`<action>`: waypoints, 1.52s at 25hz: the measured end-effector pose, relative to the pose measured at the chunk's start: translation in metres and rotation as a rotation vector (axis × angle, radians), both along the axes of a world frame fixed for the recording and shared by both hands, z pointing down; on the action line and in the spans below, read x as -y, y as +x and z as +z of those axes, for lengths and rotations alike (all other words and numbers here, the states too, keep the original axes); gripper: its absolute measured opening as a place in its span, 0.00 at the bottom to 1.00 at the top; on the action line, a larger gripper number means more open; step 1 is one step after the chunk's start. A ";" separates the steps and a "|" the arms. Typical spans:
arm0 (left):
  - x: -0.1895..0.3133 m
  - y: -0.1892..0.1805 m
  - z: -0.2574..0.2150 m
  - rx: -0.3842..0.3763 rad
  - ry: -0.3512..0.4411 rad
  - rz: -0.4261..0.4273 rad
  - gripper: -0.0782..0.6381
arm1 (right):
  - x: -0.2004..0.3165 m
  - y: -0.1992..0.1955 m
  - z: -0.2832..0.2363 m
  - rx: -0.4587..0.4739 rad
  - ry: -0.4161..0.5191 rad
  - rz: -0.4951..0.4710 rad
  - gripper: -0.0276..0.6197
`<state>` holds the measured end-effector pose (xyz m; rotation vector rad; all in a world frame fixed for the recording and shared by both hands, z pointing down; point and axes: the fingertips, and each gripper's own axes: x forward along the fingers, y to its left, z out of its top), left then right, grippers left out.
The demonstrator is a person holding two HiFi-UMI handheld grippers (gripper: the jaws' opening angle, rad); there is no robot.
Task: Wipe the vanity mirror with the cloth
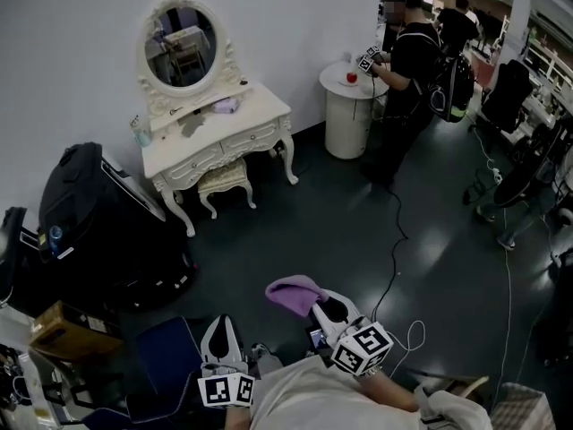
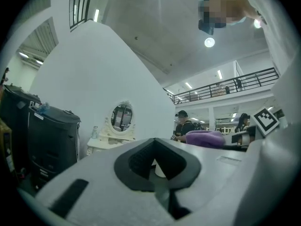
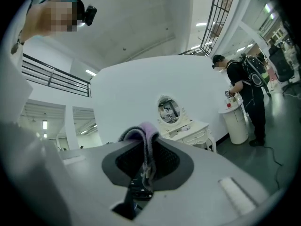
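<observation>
Purple cloth [image 1: 295, 292] gripped in right gripper [image 3: 143, 160] fingers, left gripper [image 2: 157, 167] fingers closed, empty

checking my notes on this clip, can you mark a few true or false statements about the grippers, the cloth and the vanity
1. The right gripper grips a purple cloth. True.
2. The left gripper is open around a bottle. False: its jaws are shut with nothing between them.
3. The cloth is pressed against the mirror. False: the mirror is across the floor from it, well apart.
4. A stool stands under the vanity table. True.
5. A red thing sits on the round white stand right of the table. True.
</observation>
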<state>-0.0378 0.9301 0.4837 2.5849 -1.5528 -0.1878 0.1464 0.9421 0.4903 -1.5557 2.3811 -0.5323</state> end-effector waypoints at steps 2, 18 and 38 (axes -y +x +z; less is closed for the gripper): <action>0.003 0.010 -0.004 0.009 0.008 0.013 0.11 | -0.001 0.009 -0.001 -0.023 0.007 0.015 0.12; 0.093 0.013 0.003 -0.023 0.005 0.120 0.11 | 0.079 0.001 0.008 -0.015 -0.036 0.109 0.12; 0.269 -0.070 0.005 -0.046 0.018 0.098 0.11 | 0.272 -0.104 0.011 -0.040 -0.055 0.027 0.12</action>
